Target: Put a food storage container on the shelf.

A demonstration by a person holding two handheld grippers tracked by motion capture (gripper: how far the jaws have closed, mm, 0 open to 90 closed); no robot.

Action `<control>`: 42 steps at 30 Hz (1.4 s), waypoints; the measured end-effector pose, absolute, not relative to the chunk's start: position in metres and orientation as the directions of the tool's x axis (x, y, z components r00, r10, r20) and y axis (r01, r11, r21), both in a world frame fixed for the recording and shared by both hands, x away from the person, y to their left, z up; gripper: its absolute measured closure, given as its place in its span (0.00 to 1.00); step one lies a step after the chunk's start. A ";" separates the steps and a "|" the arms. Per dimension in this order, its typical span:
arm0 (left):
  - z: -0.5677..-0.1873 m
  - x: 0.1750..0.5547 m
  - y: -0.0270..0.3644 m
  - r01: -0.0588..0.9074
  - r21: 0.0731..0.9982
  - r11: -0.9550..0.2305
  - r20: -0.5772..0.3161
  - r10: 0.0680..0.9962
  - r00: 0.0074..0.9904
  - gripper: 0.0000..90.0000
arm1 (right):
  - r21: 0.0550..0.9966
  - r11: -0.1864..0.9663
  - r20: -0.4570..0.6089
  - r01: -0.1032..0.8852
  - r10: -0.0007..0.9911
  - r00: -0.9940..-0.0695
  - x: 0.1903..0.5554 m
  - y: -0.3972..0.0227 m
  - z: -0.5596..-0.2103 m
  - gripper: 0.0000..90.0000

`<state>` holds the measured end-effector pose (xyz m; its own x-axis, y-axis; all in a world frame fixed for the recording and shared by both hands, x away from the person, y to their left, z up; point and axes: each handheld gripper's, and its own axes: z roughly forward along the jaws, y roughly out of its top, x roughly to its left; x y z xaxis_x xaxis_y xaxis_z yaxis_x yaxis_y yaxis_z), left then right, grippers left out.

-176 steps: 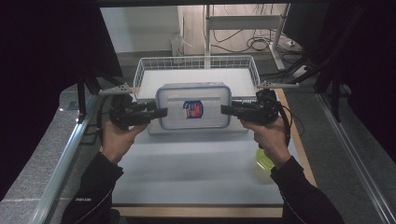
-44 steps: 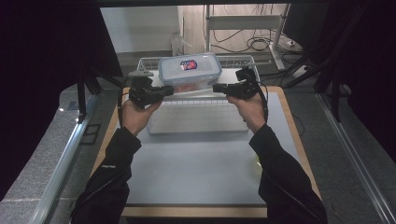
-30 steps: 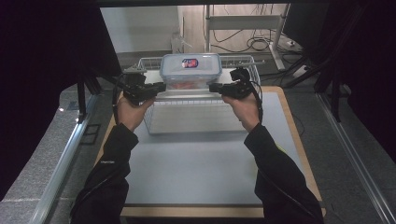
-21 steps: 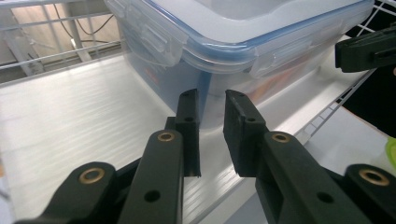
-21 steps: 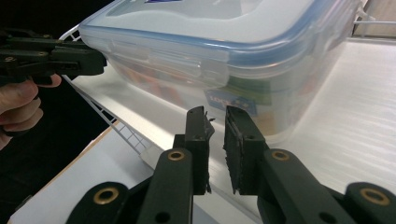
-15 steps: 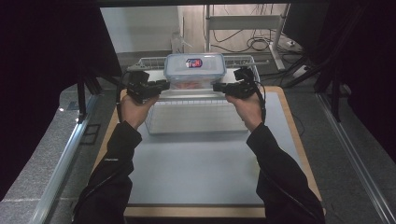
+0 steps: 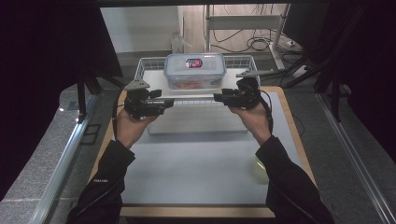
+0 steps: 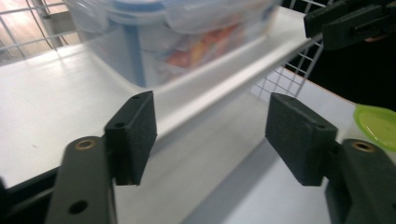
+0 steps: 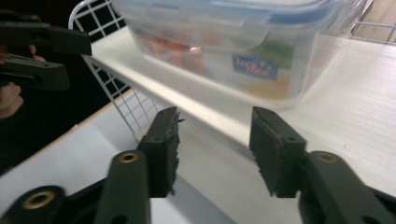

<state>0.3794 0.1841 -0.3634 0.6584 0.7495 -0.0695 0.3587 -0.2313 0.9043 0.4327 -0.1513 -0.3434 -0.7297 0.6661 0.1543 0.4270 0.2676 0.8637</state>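
The clear food container [image 7: 194, 71] with its blue-rimmed lid sits inside the white wire basket [image 7: 149, 63] at the far end of the surface [image 7: 196, 163], and both my tools are on the near side of it, apart from it. My left hand-held gripper [image 7: 169, 103] hangs just in front of the basket's near edge, to the left of the container; its jaws have just been opening and stand released with nothing between the pads [image 8: 135, 135], the container [image 8: 177, 37] lying beyond them in the left gripper view. My right hand-held gripper [image 7: 218, 97] hangs level with it on the other side, to the right of the container; its jaws too have just been opening, and they gape with nothing between them, the container [image 9: 233, 46] just past them on the basket's white floor. I count 1 container, 1 basket, 2 hand-held grippers, and 1 small yellow-green round thing [image 7: 259, 166] lying on the surface by my right sleeve.
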 end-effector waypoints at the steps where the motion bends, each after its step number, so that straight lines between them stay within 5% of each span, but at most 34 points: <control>1: -0.365 0.376 0.183 0.359 0.904 -0.233 -0.072 0.745 0.664 0.33 | 0.865 0.277 0.142 0.419 0.664 -0.734 0.429 -0.152 -0.344 0.52; 21: -0.400 0.325 0.172 0.349 0.888 -0.299 -0.049 0.694 0.719 0.13 | 0.867 0.367 0.039 0.336 0.623 -0.781 0.375 -0.174 -0.384 0.11; 42: -0.462 0.280 0.187 0.357 0.903 -0.239 -0.089 0.709 0.699 0.04 | 0.855 0.313 0.126 0.413 0.647 -0.752 0.331 -0.209 -0.432 0.04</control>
<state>0.2796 0.1869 -0.4619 0.6992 0.7094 -0.0886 0.3569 -0.2390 0.9030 0.3312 -0.2089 -0.4316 -0.7515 0.6475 0.1263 0.4133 0.3130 0.8551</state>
